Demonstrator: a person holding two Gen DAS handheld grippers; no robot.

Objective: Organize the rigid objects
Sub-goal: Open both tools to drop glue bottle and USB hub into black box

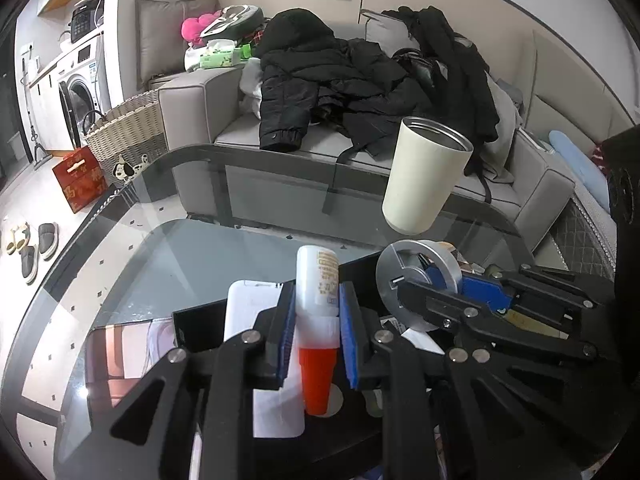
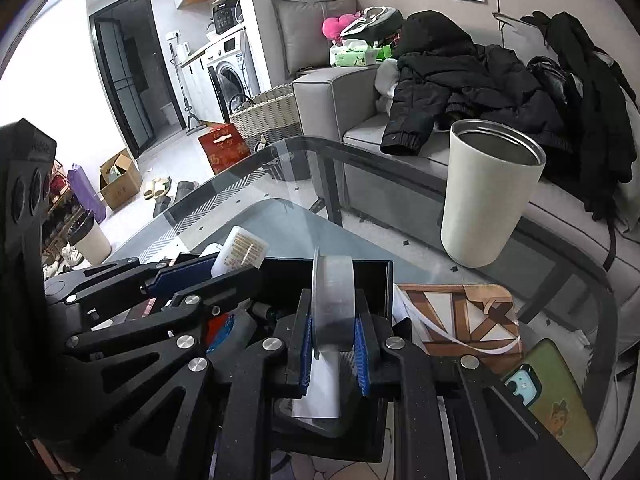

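At lower centre of the left wrist view, the left gripper [image 1: 316, 332] has its fingers clamped on a white bottle [image 1: 318, 280] (orange cap pointing down) over the black box [image 2: 372, 276]. The right gripper [image 2: 334, 344] pinches a tape roll [image 2: 334, 300] upright, low and central. A cream cup [image 2: 488, 196] stands on the glass worktop [image 2: 280, 220] at right.

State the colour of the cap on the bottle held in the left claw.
Orange-red cap on a white bottle; clearest in the left wrist view.

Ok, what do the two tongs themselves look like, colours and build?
Both look alike. The left tongs and right tongs have matte black linkage arms with triangular cut-outs, joined by round silver rivets. Their fingers carry blue ribbed pads on the inner faces. No cables, markings or sleeves show.
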